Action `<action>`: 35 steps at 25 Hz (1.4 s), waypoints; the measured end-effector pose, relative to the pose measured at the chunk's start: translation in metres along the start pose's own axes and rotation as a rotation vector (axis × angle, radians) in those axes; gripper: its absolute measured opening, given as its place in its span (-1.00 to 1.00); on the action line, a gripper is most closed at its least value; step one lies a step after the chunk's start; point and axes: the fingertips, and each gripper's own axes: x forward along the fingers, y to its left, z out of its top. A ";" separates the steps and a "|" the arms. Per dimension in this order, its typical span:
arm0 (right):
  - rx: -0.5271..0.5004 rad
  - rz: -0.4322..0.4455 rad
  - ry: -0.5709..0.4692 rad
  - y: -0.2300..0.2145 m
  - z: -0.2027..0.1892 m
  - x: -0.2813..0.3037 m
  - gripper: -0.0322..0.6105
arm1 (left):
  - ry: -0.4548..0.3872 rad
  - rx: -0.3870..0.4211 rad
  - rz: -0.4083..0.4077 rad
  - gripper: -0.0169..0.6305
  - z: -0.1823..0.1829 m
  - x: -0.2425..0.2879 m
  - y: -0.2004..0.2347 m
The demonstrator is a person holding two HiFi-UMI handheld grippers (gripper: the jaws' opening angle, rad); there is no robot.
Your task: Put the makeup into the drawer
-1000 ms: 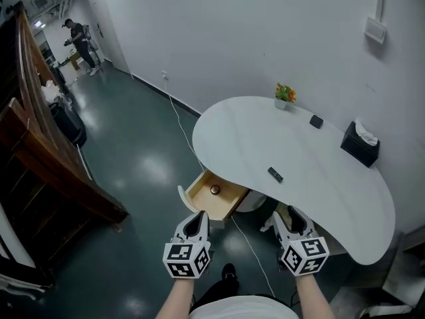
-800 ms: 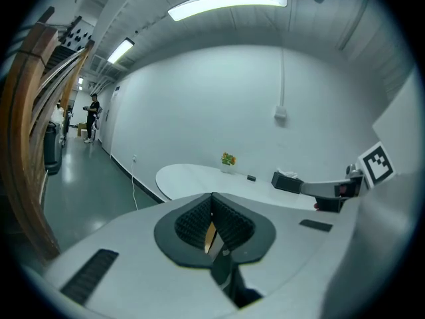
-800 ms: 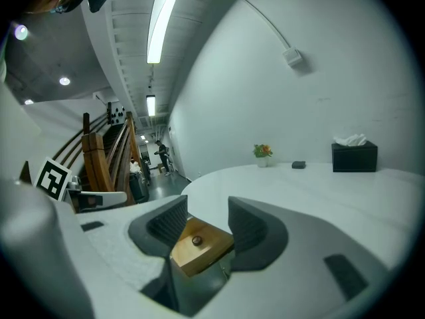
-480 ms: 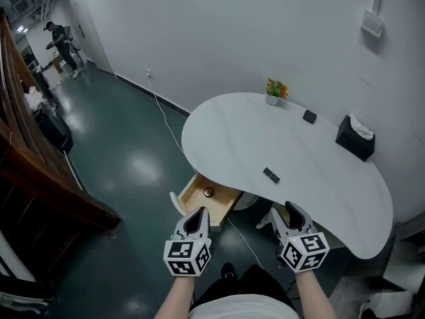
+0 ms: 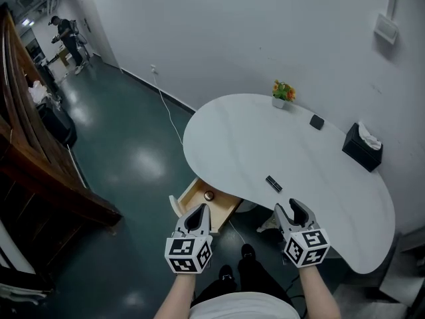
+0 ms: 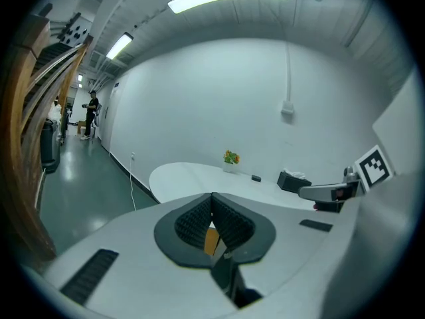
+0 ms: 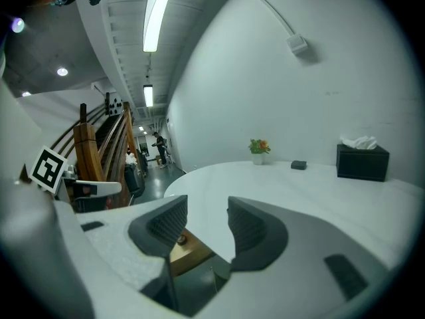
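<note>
Left gripper: I see it [image 5: 198, 211] low in the frame, left of centre, over the dark floor; its jaws are pressed together
Right gripper: it [image 5: 293, 210] sits low and right of centre, beside the table's near edge; its jaws stand apart and hold nothing
Makeup: a small dark stick [image 5: 273, 183] lying flat on the white table [image 5: 232, 131], a little right of centre, near the near edge, above the right gripper and apart from both grippers
Drawer: wooden [image 5: 196, 199], pulled open under the table's left end, just above the left gripper; a small round thing [image 5: 209, 195] lies inside
Back of table: a flower pot [image 5: 283, 93], a small dark flat thing [image 5: 317, 121] and a black tissue box [image 5: 362, 148], all toward the wall
Upper left: a person [image 5: 64, 35] stands far down the corridor
</note>
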 end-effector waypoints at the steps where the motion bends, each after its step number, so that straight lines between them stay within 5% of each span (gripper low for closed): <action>1: -0.003 0.008 0.006 -0.003 0.001 0.005 -0.35 | -0.001 0.001 0.011 -0.94 0.002 0.003 0.001; 35: -0.210 0.273 0.303 -0.050 -0.045 0.136 -0.35 | -0.004 -0.114 0.343 -0.94 -0.001 0.037 0.030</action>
